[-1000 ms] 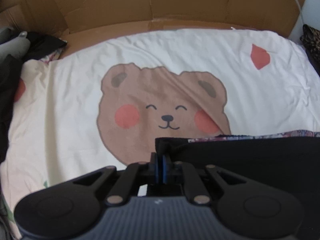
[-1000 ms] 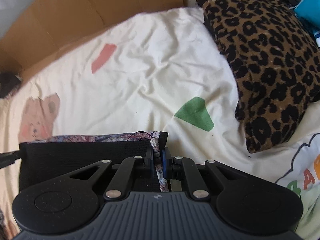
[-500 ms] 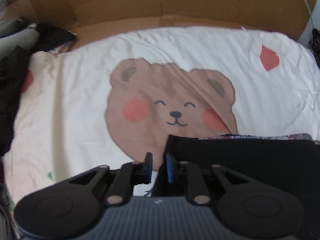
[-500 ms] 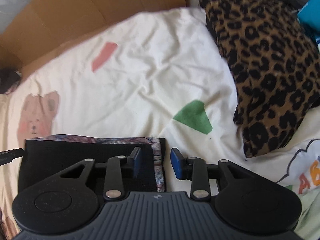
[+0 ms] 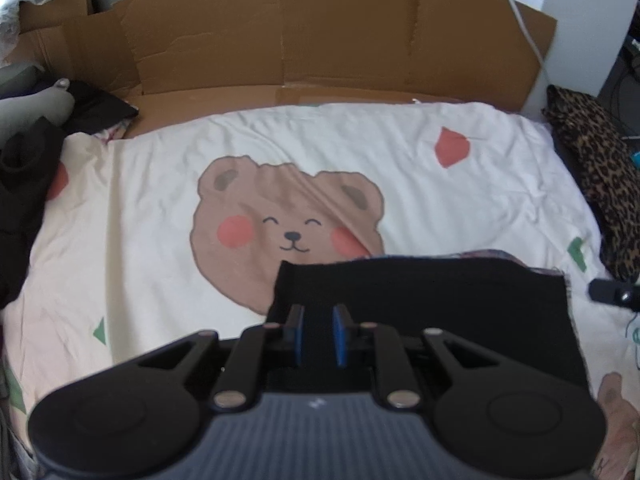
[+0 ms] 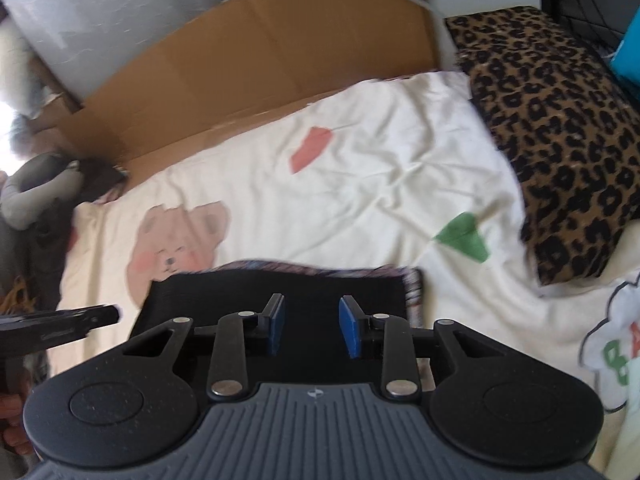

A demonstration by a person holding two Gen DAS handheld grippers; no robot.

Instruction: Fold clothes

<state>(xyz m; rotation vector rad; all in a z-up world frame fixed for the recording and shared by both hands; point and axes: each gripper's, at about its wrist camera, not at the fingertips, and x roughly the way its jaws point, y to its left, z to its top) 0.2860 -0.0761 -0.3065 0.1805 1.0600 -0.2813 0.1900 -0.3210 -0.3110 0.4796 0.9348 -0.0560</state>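
nearest in the left wrist view, the left gripper (image 5: 318, 330) hangs over the folded black garment (image 5: 460, 312), its blue-padded fingers (image 5: 298, 332) a narrow gap apart with nothing pinched between them. the right gripper (image 6: 312, 326) hangs over the same garment (image 6: 240, 292), its fingers (image 6: 276, 324) wider apart and closing at this moment, also gripping nothing (the cloth lies below them, not between the pads). the garment lies flat as a dark rectangle on the cream bed sheet printed with a brown bear face (image 5: 288, 224), its near part hidden behind both gripper bodies; a strip of patterned fabric peeks out along its far and right edges, too blurred to read. in the right wrist view the other gripper juts in at the left edge, cut off by the frame. farther right sits a leopard-print cushion (image 6: 560, 128). at the far left lies a heap of dark and grey clothes (image 5: 28, 132), hard to make out. behind the bed stands a flattened brown cardboard sheet (image 5: 320, 40).
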